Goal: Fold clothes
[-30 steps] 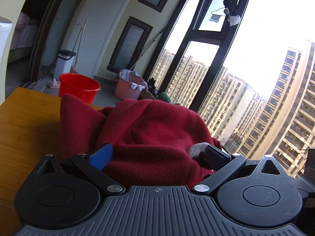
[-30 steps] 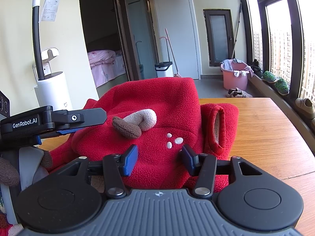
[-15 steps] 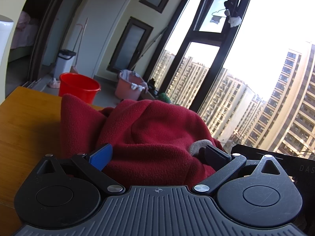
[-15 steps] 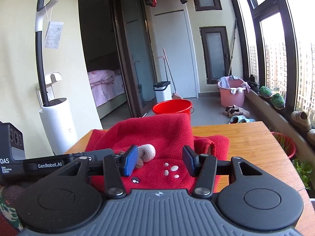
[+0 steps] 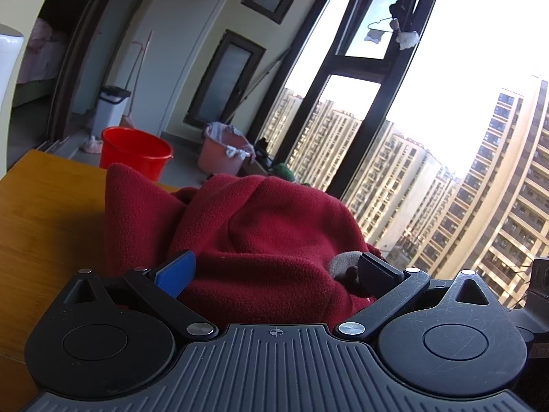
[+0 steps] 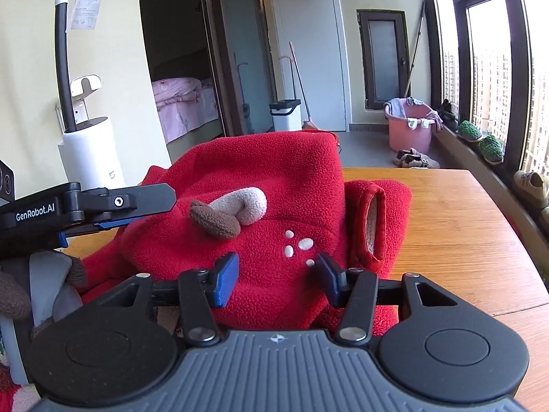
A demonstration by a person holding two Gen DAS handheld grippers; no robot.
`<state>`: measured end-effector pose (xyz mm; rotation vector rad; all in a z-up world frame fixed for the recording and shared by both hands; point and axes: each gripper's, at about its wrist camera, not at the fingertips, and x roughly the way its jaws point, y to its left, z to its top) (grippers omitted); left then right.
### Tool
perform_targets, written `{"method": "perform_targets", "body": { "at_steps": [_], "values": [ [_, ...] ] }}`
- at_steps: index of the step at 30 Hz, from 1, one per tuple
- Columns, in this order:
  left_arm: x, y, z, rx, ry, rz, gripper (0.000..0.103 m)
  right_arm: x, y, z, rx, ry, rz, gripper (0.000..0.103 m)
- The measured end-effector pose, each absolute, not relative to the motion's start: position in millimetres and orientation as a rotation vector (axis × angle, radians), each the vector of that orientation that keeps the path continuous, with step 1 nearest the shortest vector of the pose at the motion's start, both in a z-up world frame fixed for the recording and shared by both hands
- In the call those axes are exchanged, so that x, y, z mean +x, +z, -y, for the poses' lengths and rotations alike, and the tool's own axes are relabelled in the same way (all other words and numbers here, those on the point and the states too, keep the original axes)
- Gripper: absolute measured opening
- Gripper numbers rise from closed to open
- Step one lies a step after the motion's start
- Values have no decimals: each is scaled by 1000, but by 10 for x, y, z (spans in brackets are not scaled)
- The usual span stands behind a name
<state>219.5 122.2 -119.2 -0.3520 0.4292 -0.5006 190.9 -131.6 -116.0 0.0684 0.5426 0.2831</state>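
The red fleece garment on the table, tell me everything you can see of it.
The red fleece garment lies bunched and partly folded on the wooden table. It looks thick and fuzzy, with a cream and brown plush antler, small white stitched spots and a cuff with pale lining at its right. The left gripper straddles a fold with open jaws; the right gripper hovers open at its near edge.

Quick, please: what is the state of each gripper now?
Left gripper: open, red fleece bunched between its jaws.
Right gripper: open, over the fleece.

Red fleece garment fills the table's left; right side bare
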Motion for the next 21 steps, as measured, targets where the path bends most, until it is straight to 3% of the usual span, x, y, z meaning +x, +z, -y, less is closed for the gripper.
{"method": "perform_targets", "body": {
  "at_steps": [21],
  "values": [
    [2192, -1169, -1217, -354, -493, -422, 103, 1886, -1182, 1265, 30, 264, -522, 52]
  ]
}}
